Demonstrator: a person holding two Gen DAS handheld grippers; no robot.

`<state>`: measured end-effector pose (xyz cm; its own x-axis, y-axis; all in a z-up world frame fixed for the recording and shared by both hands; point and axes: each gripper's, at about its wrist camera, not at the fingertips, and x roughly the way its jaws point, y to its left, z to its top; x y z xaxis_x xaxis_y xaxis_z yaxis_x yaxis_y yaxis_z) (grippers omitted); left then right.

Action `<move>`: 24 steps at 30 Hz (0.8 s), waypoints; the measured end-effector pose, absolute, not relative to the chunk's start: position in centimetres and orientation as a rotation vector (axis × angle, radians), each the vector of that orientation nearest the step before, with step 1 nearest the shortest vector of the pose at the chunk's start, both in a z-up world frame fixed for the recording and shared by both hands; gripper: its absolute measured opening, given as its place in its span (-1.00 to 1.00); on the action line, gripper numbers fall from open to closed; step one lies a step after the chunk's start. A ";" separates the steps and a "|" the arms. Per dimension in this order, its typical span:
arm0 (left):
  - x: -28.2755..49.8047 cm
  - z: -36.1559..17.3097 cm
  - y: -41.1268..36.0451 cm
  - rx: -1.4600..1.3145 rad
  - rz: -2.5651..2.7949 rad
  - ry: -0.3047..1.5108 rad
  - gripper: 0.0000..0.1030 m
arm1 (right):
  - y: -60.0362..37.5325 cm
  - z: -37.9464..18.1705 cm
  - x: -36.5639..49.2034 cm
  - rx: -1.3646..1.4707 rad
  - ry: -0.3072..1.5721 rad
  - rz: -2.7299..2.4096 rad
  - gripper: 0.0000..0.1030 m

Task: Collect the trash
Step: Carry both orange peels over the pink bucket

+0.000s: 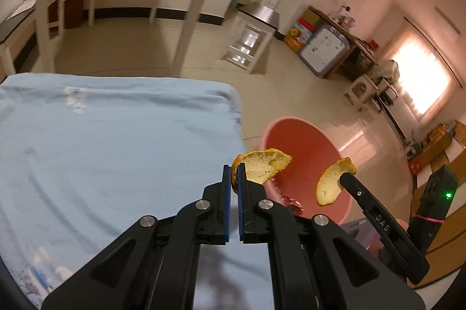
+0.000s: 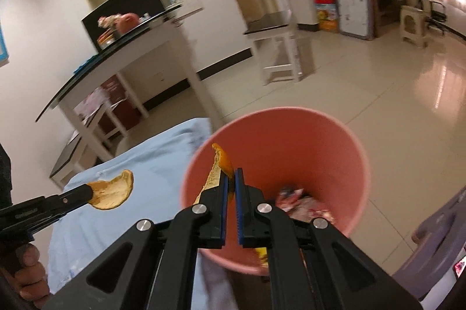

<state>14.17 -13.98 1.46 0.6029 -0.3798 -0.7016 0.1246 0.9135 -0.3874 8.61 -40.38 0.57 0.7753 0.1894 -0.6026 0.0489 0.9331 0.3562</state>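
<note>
My left gripper is shut on a curled piece of orange peel, held over the right edge of the blue-clothed table, just short of the pink bin. My right gripper is shut on a second orange peel and hangs above the pink bin, which holds crumpled wrappers. In the left wrist view the right gripper with its peel is over the bin. The right wrist view has the left gripper with its peel above the blue cloth.
A white table with a dark glass top stands behind the clothed table. A small white side table is farther off on the tiled floor. A lavender plastic object sits right of the bin. A person's hand grips the left tool.
</note>
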 end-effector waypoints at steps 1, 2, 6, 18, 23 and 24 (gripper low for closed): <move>14.2 1.4 -14.6 -0.308 -0.306 0.882 -0.94 | -40.9 0.4 8.5 0.371 0.684 0.067 -0.92; 14.3 1.3 -15.4 -0.299 -0.317 0.886 -0.94 | -41.2 0.2 8.4 0.375 0.684 0.059 -0.92; 14.8 0.8 -17.7 -0.263 -0.342 0.901 -0.94 | -42.7 -0.8 8.2 0.389 0.695 0.035 -0.92; 16.2 -1.1 -22.8 -0.166 -0.402 0.942 -0.94 | -43.7 -1.7 8.1 0.347 0.694 -0.020 -0.91; 16.5 -2.1 -24.5 -0.138 -0.423 0.957 -0.94 | -44.2 -2.0 8.1 0.346 0.700 -0.036 -0.91; 16.6 -2.4 -24.8 -0.133 -0.424 0.961 -0.94 | -44.3 -2.0 8.1 0.342 0.700 -0.041 -0.91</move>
<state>16.56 -24.79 -2.40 0.4981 -0.4072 -0.7656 0.2912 0.9102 -0.2946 8.08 -44.27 -2.02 0.7664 0.0767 -0.6378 0.1505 0.9438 0.2943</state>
